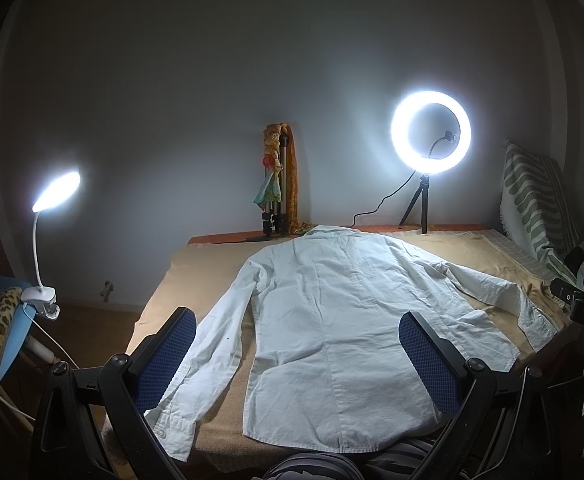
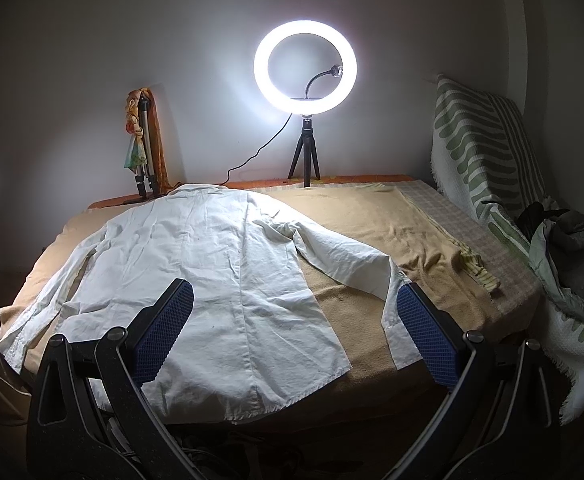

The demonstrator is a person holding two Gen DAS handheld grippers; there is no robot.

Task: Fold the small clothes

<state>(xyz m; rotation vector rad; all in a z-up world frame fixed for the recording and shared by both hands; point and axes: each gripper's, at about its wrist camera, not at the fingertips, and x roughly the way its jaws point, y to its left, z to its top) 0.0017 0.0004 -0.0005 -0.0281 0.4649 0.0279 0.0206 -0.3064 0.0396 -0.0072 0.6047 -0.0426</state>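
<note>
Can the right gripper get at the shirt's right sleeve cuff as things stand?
Probably yes. The right gripper is open, and the right sleeve cuff lies flat on the tan blanket beside its right finger, with nothing on it.

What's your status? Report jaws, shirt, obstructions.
Left gripper and right gripper: jaws open, empty, above the near hem. White shirt flat, unfolded, sleeves spread. Ring light at far edge, off the shirt.

One white shirt [image 1: 332,320] is counted, spread on the bed [image 2: 372,216]. Two lamps are seen: one ring light [image 2: 305,68] at the far edge, one clip lamp [image 1: 53,192] (off the bed's left side). One folded tripod [image 1: 275,200] is counted at the far edge. Two grippers are counted, left [image 1: 298,364] and right [image 2: 294,340].
</note>
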